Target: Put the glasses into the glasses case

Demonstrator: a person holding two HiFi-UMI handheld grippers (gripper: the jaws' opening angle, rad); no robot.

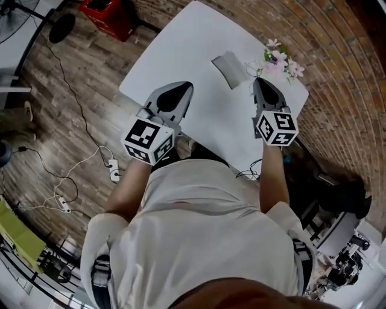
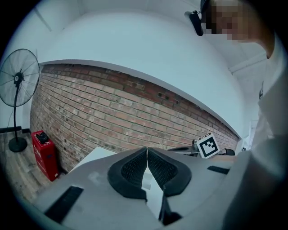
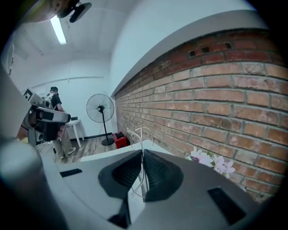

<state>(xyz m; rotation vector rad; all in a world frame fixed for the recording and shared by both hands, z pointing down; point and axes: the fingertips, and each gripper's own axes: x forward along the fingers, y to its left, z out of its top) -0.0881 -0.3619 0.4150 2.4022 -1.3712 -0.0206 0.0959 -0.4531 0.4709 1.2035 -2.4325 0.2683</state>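
Observation:
A grey glasses case [image 1: 229, 68] lies on the white table [image 1: 193, 42], toward its far side. My right gripper [image 1: 258, 81] hovers just right of the case and is shut on thin wire-framed glasses [image 3: 140, 134], which stick up from between its jaws [image 3: 142, 152]. In the head view the glasses are only a faint wire at the gripper's tip. My left gripper [image 1: 186, 86] hangs over the table's near left part, well left of the case, with its jaws closed together [image 2: 147, 149] and nothing between them. Whether the case is open cannot be told.
Pink and white flowers [image 1: 280, 60] stand at the table's far right corner, close to the brick wall [image 1: 338, 72]. A red box [image 1: 111, 15] sits on the wooden floor beyond the table. Cables [image 1: 66, 181] trail across the floor at left. A standing fan [image 2: 18, 81] is by the wall.

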